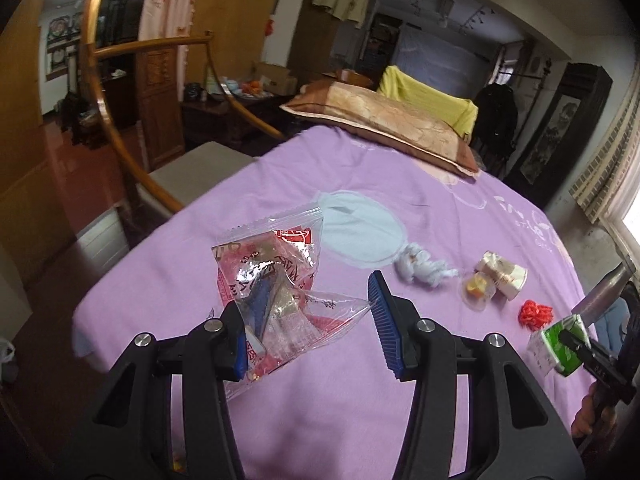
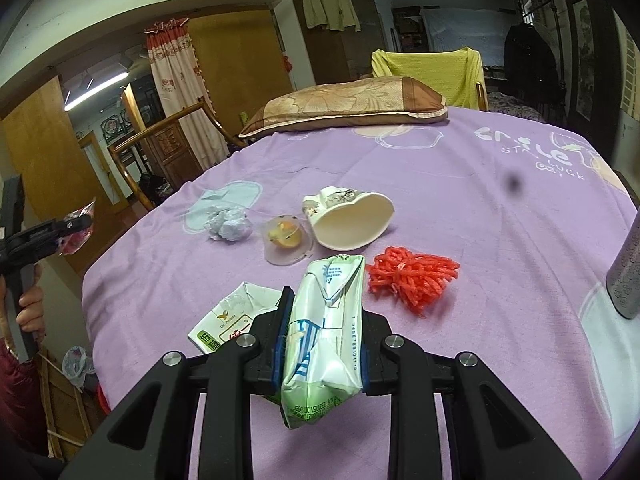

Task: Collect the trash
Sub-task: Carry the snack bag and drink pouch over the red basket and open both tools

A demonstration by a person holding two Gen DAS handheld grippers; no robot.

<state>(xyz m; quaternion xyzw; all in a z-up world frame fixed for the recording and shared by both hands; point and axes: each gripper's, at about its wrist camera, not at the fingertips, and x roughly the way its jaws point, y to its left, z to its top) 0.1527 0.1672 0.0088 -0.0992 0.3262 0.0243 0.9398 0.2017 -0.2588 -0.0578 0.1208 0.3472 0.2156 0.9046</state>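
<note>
Metal cylinder (image 2: 626,276) cut off at right edge; wrapper (image 1: 276,276) print perhaps too crumpled to read.

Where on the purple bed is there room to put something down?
The widest bare stretch of blanket lies between the pillow and the paper cup. More lies right of the red string, toward the printed letters. Crowded: tissue, jelly cup, paper cup, string and flat carton.

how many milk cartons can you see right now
2: one crushed milk carton is clamped in the right gripper; the other flattened carton lies on the purple bedspread just left of it. None looks hidden.
</note>
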